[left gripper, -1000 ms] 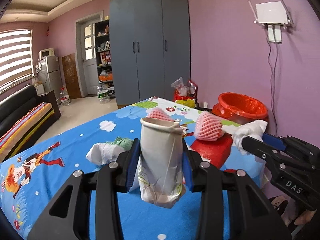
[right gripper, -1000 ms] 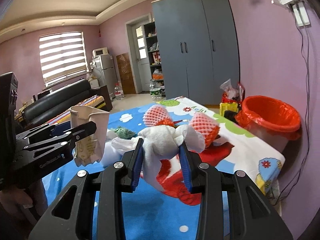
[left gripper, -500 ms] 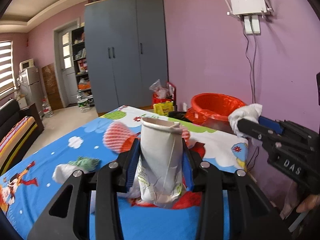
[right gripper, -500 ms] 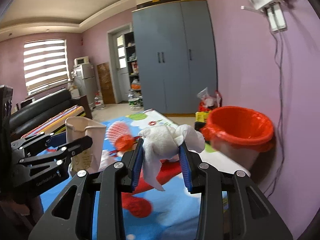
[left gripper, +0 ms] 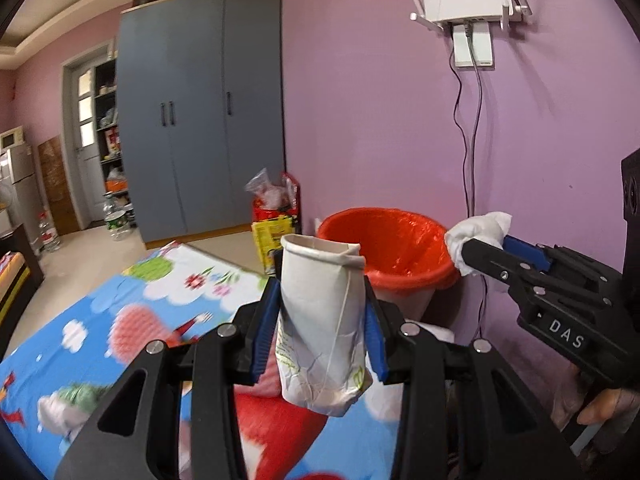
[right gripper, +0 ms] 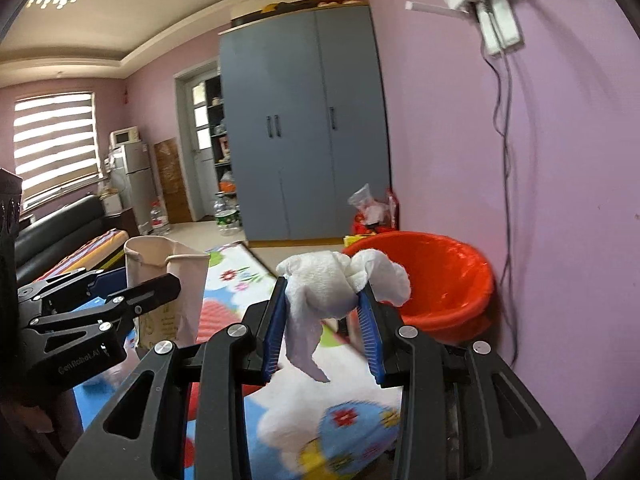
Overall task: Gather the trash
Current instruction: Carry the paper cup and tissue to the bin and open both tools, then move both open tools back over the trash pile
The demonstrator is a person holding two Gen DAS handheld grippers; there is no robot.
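Observation:
My left gripper (left gripper: 320, 320) is shut on a crumpled white paper cup (left gripper: 320, 328), held upright between the blue pads. My right gripper (right gripper: 324, 312) is shut on a wad of white tissue (right gripper: 340, 284) with a tail hanging down. The orange-lined trash bin (left gripper: 388, 248) stands just beyond the bed's corner against the purple wall; in the right wrist view the bin (right gripper: 436, 276) is straight ahead, right of the tissue. In the left wrist view the right gripper (left gripper: 480, 248) with its tissue hangs at the bin's right rim. The cup (right gripper: 168, 288) shows left in the right wrist view.
A bed with a blue cartoon sheet (left gripper: 100, 320) lies below both grippers, with a red foam fruit net (left gripper: 132, 332) and a white-green wad (left gripper: 68, 404) on it. Bags (left gripper: 276, 204) sit on the floor by the grey wardrobe (left gripper: 200, 112). Cables (left gripper: 472, 136) hang down the wall above the bin.
Both grippers have swung right across the bed toward the bin, each keeping its load. The bin has grown larger and nearer in both views; the foam nets have slipped left and behind.

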